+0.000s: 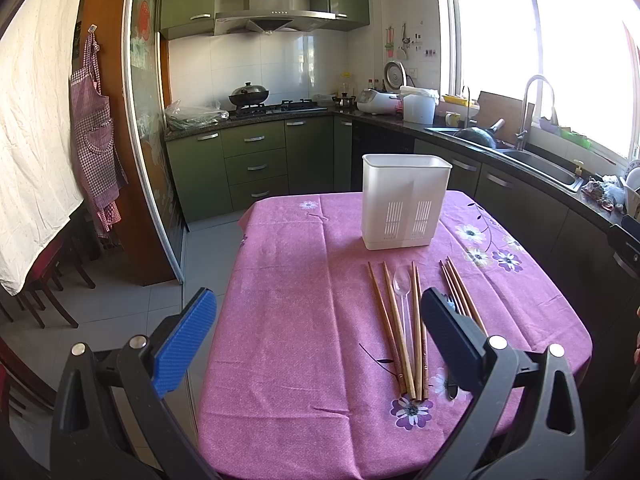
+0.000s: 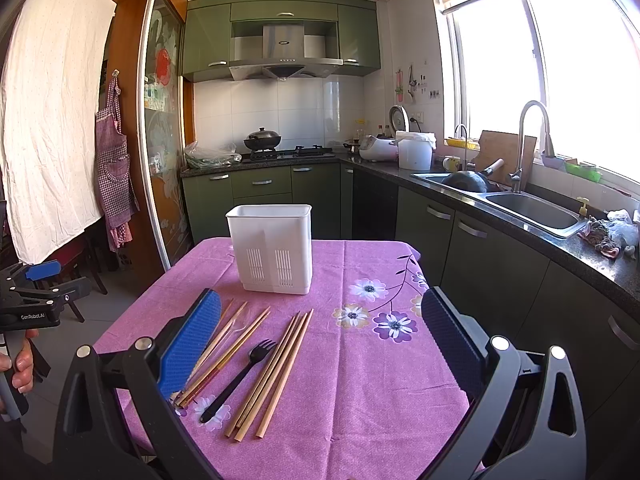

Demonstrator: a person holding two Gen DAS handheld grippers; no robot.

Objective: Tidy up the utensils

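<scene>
Blue ribbed pads on black plastic fingers are being shown nearest the lens in both wrist views; silver round bolts are sitting on the finger arms. Left gripper point(image 1: 318, 338) is being held wide open above the near table edge, nothing gripped, nothing touched. Right gripper point(image 2: 320, 338) is likewise being held spread wide, empty, over the utensils without contact. "GenRobot.AI" is being read in white print on the left gripper's black body at the left edge of the right wrist view, where a hand point(image 2: 22, 362) is being wrapped around its handle.

Pink speckled tablecloth point(image 1: 304, 320) with purple and white flower prints is being draped over the table. Wooden chopsticks point(image 2: 276, 372), thin and tapered, are being shown lying in two loose groups on the cloth, side by side. A clear plastic spoon point(image 1: 401, 286) is lying among the left group; a black plastic fork point(image 2: 240, 376) is lying between the groups. White plastic utensil holder point(image 2: 274, 250), rectangular with slotted vents low on its front, is standing upright just behind the utensils, apart from them. Writing on the steel range hood point(image 2: 282, 54) is being left as unreadable
</scene>
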